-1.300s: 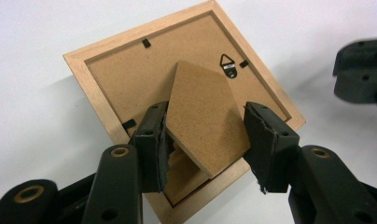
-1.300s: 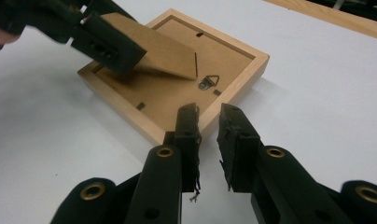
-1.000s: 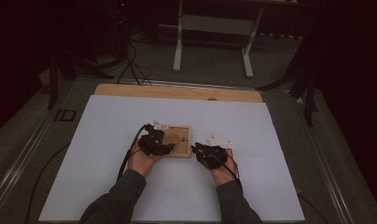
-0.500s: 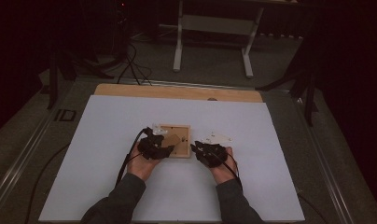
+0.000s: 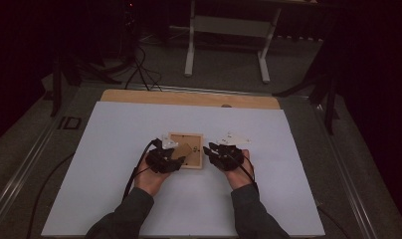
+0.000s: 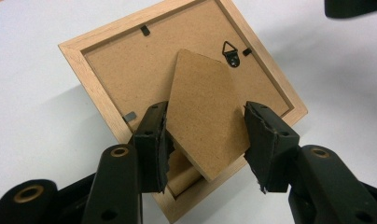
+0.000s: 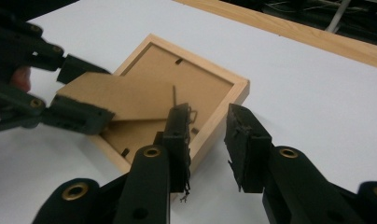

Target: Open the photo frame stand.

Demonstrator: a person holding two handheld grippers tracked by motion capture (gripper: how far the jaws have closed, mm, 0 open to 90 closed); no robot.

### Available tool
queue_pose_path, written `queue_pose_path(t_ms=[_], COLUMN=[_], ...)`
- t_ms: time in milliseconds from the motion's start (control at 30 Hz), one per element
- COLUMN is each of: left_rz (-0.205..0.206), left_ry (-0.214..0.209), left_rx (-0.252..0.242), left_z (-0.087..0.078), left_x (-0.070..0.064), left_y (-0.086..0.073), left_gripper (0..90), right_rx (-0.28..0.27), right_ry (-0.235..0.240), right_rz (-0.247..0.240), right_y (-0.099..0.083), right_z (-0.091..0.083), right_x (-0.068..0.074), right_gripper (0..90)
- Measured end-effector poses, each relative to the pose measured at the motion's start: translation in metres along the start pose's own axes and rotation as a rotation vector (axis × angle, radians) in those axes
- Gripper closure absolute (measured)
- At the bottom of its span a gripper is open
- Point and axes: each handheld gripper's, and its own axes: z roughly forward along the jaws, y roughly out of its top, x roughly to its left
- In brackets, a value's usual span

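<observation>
The square light-wood picture frame [image 5: 185, 150] lies face-down mid-table. The left gripper [image 6: 205, 140], jaws gripping the brown fibreboard easel stand [image 6: 203, 112], has lifted it. The right gripper [image 7: 207, 140], jaws open, has closed in, straddling the frame's edge.

1. Small square light-wood picture frame [image 6: 91, 79] lies face down on the white table sheet, near its middle.
2. Brown fibreboard backing [image 6: 130, 65] faces up, set inside the rim; black turn clips and a black triangular hanger [image 6: 231, 50] show.
3. Brown pointed cardboard easel stand [image 6: 203, 116] is swung up, tilted off the backing.
</observation>
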Motion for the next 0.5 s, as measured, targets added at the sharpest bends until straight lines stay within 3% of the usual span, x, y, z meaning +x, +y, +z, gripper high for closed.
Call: queue_pose_path(t_ms=[233, 500], left_rz=[0.039, 0.054], left_ry=[0.02, 0.035], left_rx=[-0.023, -0.037], left_z=[-0.002, -0.003], left_x=[-0.004, -0.007], left_y=[-0.005, -0.008], left_gripper=[52.7, 52.7], right_rx=[0.025, 0.042], right_ry=[0.023, 0.046], right_rz=[0.035, 0.06], right_y=[0.007, 0.016], right_z=[0.008, 0.018], right_x=[-0.011, -0.018], right_gripper=[62.3, 57.9])
